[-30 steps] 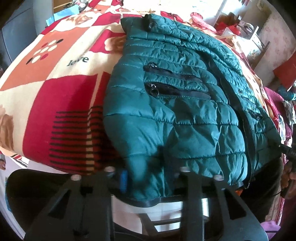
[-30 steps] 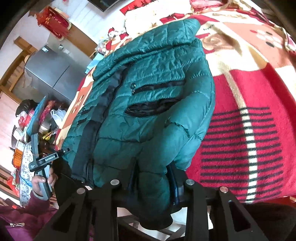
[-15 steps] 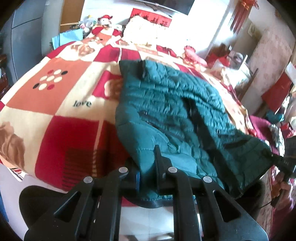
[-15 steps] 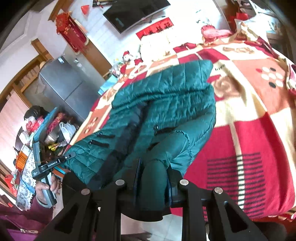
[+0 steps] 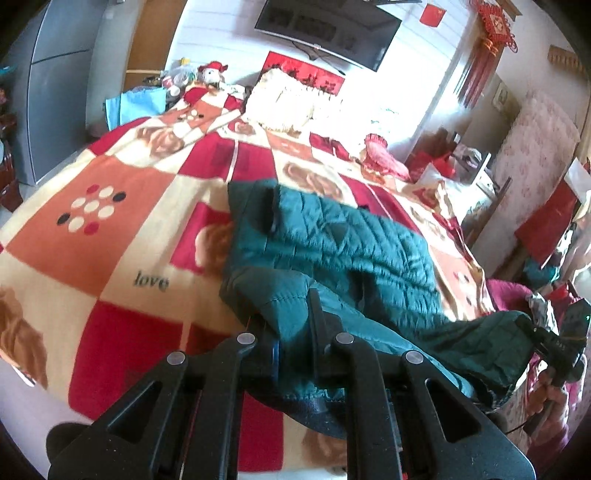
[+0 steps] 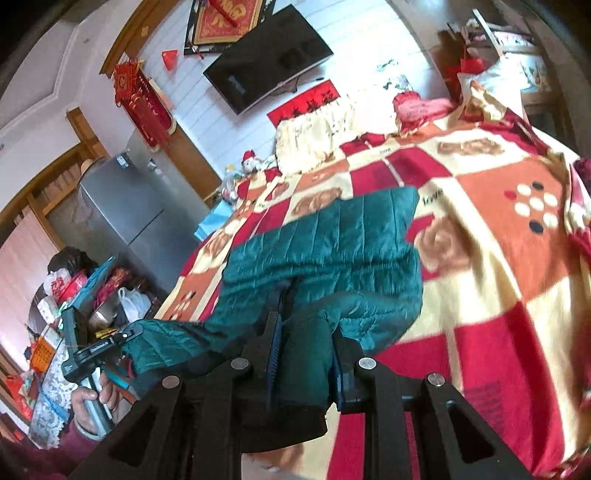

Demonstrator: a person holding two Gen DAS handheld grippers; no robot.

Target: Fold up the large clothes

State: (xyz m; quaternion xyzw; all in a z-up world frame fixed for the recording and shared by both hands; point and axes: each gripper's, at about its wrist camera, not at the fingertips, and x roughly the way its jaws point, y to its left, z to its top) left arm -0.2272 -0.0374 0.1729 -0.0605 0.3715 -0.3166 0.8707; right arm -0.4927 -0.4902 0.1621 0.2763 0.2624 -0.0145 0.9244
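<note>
A dark green quilted jacket [image 5: 351, 240] lies lengthwise on the bed's patchwork blanket [image 5: 110, 240], collar at the far end. Its near hem hangs lifted between the two grippers. My left gripper [image 5: 293, 325] is shut on the hem's left corner, with fabric bunched between its fingers. In the right wrist view, my right gripper [image 6: 306, 332] is shut on a thick fold of the jacket [image 6: 332, 236] at the other corner. Each gripper also shows in the other's view, clamped on the stretched hem: the right gripper [image 5: 532, 330] and the left gripper [image 6: 123, 338], each held by a hand.
A cream pillow [image 5: 291, 107] and a pink heart cushion [image 5: 384, 155] sit at the head of the bed under a wall television [image 5: 325, 29]. A grey fridge [image 6: 122, 206] and a cluttered side table [image 6: 74, 295] stand on one side, and furniture crowds the other.
Both grippers closed on the hem and rose with it. The lower half of the jacket has come up off the blanket, and both views now tilt up toward the far wall.
</note>
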